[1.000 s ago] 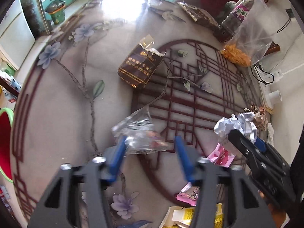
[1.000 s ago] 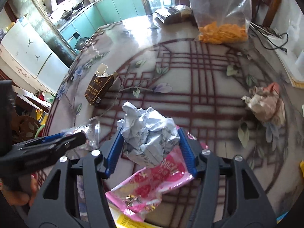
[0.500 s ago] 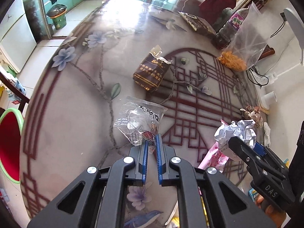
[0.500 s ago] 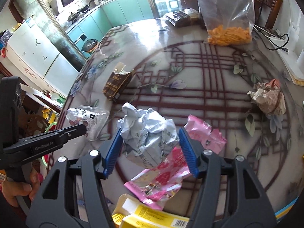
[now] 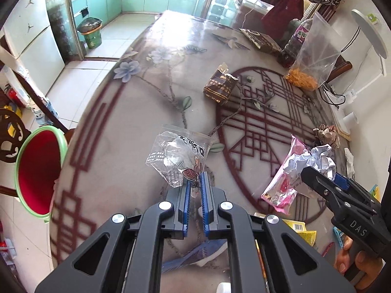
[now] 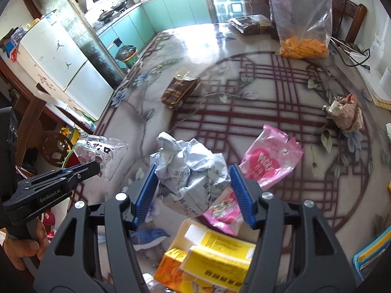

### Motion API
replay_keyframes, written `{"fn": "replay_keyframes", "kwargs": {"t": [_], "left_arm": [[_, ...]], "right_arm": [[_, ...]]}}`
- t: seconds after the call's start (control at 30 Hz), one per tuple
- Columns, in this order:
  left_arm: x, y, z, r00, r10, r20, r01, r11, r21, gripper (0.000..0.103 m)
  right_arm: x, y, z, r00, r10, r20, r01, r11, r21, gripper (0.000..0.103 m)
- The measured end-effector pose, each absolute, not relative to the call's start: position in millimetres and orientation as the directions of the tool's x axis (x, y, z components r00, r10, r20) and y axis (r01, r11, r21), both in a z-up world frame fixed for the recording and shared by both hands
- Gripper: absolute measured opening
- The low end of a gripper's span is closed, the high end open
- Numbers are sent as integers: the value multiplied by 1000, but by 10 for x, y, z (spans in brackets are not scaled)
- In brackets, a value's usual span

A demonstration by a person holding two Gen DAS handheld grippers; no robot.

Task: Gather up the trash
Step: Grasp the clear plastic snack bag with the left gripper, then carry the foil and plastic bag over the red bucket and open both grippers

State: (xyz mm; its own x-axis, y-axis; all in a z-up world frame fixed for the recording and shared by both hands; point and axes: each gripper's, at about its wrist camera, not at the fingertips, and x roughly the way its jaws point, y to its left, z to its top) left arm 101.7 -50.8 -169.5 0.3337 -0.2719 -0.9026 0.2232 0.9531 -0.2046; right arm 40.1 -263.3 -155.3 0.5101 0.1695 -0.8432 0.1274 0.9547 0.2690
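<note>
My left gripper (image 5: 194, 183) is shut on a corner of a clear plastic wrapper (image 5: 179, 156), which hangs above the patterned table (image 5: 136, 127). The same wrapper (image 6: 97, 153) shows at the left of the right wrist view, pinched at the tip of the left gripper (image 6: 94, 167). My right gripper (image 6: 193, 185) is shut on a crumpled ball of white printed paper (image 6: 193, 171), lifted over the table; in the left wrist view this paper ball (image 5: 315, 158) sits at the right gripper (image 5: 317, 175). A red bin with a green rim (image 5: 39, 171) stands on the floor left of the table.
On the table lie a brown torn packet (image 5: 220, 86), a pink snack wrapper (image 6: 266, 161), a crumpled brownish paper wad (image 6: 344, 112), a yellow carton (image 6: 215, 251), a clear bag of orange snacks (image 6: 303, 44) and a dark packet (image 6: 249, 23). Cables (image 6: 352, 53) run along the right edge.
The left gripper closed on the clear wrapper and lifted it off the table, drawing back toward the table's left edge. The right gripper rose and drew back with the paper ball.
</note>
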Motion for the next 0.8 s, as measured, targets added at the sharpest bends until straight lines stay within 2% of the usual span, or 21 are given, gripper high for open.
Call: {"fn": "replay_keyframes", "kwargs": {"t": [0.8], "left_arm": [[633,378,-1563,409,-207,-889,99,978,-182,6]], "right_arm": [[228,-1896,-1370,506,220,-834,-6,968,252,58]]}}
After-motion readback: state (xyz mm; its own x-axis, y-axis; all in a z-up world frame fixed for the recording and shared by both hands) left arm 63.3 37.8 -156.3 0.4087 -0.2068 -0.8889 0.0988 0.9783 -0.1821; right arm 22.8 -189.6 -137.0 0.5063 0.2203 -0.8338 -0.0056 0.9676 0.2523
